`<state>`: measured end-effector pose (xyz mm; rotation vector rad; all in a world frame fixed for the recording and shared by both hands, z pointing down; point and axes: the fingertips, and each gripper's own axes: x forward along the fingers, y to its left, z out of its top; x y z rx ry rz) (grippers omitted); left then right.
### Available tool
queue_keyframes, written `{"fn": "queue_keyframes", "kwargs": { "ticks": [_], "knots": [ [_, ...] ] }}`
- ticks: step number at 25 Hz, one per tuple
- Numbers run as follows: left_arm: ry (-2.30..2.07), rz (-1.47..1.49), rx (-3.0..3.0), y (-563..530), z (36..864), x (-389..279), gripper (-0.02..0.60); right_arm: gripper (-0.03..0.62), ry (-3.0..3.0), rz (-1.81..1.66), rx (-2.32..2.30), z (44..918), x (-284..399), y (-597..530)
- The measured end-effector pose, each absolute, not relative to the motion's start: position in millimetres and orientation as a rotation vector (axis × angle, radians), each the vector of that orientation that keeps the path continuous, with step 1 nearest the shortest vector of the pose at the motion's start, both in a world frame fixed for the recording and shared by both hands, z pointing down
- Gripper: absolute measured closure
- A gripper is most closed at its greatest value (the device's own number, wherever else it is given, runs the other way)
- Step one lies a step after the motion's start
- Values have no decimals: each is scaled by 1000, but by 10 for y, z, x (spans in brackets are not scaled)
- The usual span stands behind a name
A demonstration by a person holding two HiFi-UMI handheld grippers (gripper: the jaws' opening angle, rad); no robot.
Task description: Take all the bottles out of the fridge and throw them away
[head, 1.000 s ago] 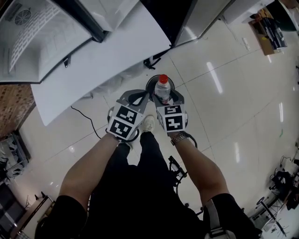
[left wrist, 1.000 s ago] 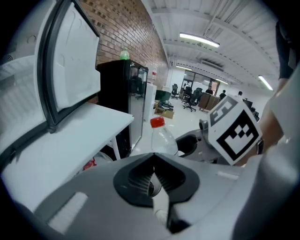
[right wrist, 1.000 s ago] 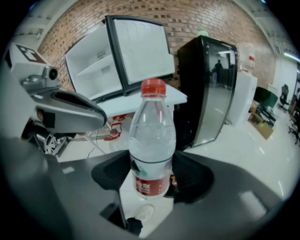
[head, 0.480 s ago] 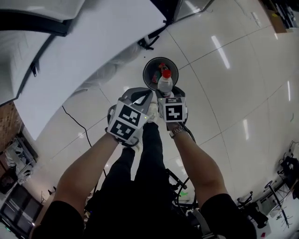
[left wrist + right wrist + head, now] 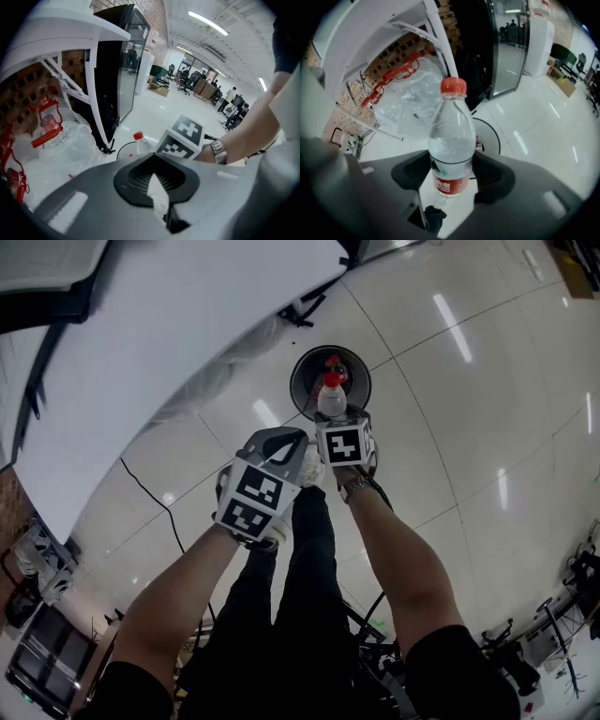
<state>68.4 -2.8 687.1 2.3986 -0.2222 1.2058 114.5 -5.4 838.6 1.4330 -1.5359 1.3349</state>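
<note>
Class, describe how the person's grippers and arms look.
Left gripper and right gripper: grey moulded shells, dark ribbed pads, each bearing a white cube with black square markers. Black short sleeves; metal wristwatch on the right wrist.

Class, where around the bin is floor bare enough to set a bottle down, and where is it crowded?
Bare: the wide stretch of floor tiles right of the bin. Crowded: left of the bin, with plastic bags under the white table and a cable across the tiles. Above the bin hangs the bottle, clamped in the right gripper.
</note>
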Motion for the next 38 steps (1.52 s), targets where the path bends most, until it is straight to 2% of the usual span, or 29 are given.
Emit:
{"fn": "queue_keyframes", "kwargs": {
  "ticks": [8, 17, 34, 38],
  "knots": [
    [-264, 1207, 2372, -114, 6948, 569, 578, 315, -1573, 1256, 1426, 8472, 1174, -312],
    [-311, 1173, 2393, -109, 6629, 546, 578, 315, -1613, 1240, 1435, 8063, 1080, -220],
    [-545, 1010, 2502, -13, 5206, 165, 578, 326, -1830, 1031, 1408, 6275, 630, -26],
    [-595, 945, 2557, 23, 4790, -117, 578, 326, -1897, 936, 1433, 5694, 347, -46]
  ]
}}
